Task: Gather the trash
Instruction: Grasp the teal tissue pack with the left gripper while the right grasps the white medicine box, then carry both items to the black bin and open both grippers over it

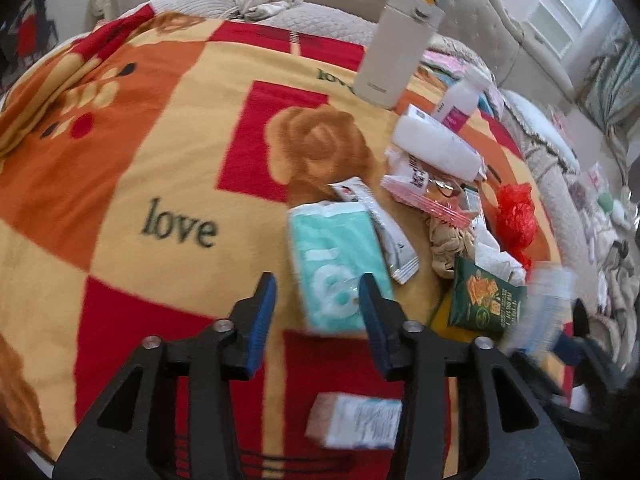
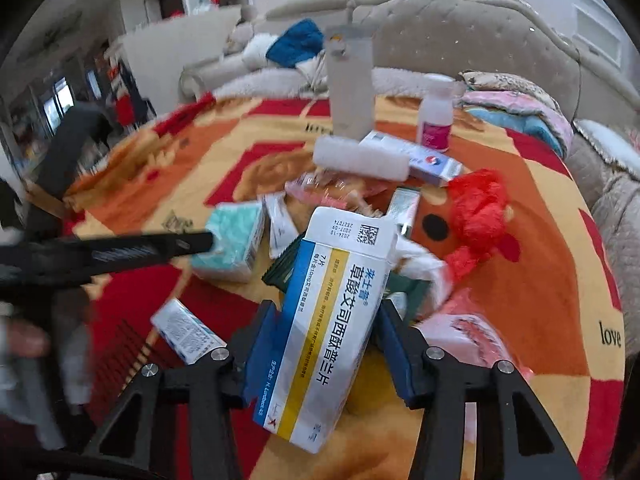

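Beside the held medicine box (image 2: 332, 320) lie tissue pack (image 2: 232, 240) and red bag (image 2: 476, 220).

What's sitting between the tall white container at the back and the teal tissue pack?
In the left wrist view, bare blanket with a brown rose fills most of the stretch from the tall white container to the teal tissue pack.

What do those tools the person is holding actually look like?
Each hand-held gripper, left and right, is a black plastic frame with triangular cut-outs and silver screw heads, ending in two fingers faced with blue pads. No cables or markings show.
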Demonstrator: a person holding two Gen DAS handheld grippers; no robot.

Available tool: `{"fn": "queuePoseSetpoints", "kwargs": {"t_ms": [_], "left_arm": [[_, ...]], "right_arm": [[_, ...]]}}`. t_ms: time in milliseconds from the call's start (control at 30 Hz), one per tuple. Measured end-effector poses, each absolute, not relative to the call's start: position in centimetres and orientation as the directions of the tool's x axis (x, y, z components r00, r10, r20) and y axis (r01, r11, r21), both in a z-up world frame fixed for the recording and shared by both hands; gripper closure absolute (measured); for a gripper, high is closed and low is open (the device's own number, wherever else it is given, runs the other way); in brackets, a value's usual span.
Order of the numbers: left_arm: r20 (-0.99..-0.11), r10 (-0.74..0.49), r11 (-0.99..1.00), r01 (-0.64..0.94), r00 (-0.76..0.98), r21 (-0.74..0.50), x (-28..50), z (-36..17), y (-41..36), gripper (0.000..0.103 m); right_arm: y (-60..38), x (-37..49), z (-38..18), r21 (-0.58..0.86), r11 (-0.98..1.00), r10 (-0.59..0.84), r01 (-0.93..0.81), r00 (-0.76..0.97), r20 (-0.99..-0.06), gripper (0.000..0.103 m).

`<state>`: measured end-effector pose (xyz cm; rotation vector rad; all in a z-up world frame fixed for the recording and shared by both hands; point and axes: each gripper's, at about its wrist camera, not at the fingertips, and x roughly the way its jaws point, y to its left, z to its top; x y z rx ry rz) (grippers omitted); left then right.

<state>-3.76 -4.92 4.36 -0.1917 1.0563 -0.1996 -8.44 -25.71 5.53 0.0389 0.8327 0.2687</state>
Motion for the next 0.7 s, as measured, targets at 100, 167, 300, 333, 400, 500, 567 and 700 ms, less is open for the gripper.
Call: {"fn": "queuePoseSetpoints", "kwargs": {"t_ms": [100,167,300,333,400,500,567,700], "left_arm": [[-0.852,-0.233,0.972,0.082,0.469,-0.221,-2.9,3.7,-6.2,0.054],[-0.855,-0.22,0.975,0.088,0.47,-0.203,-2.4,3.3,-6.8,0.054],[-0.852,-0.221,0.975,0.093,0.474,-0.201,-2.1,3.1,-7.0,0.063],[-0.851,-0.214,0.977,0.094,0.479,-0.193,-2.3,3.3,-6.9,0.074],[-0.848,-0.214,0.977,0.092,0.485,-0.194,-2.7,4.2,-6.7,0.082],[-0.837,-0.248,0.969,0.113,0.488,-0.221,-3.5,5.6,-6.8,0.083],[-0.827,-0.255,0.967,0.134,0.501,-0.217,-4.4,6.7,-7.3,0.084],[-0.804,-0.316,0.949,0.174,0.504,-0.264,-5.7,8.7,-8.8,0.084]], "right_arm": [[-27.8,-9.4,6.8,0.187,0.962,0.274,-0.201,0.661,-0.699,0.053],[-28.8,-9.7,7.1,0.21,0.958,0.288,-0.197,0.659,-0.695,0.053],[-30.3,-10.5,7.3,0.205,0.961,0.276,-0.185,0.654,-0.704,0.053],[-30.6,-10.7,7.3,0.196,0.964,0.267,-0.18,0.655,-0.707,0.053],[-31.3,-11.1,7.3,0.184,0.969,0.248,-0.167,0.656,-0.713,0.053],[-32.5,-11.9,7.3,0.177,0.973,0.232,-0.151,0.66,-0.714,0.053],[-33.3,-12.5,7.4,0.179,0.974,0.226,-0.139,0.663,-0.714,0.053],[-35.2,-13.6,7.8,0.161,0.98,0.197,-0.116,0.678,-0.709,0.053]]}}
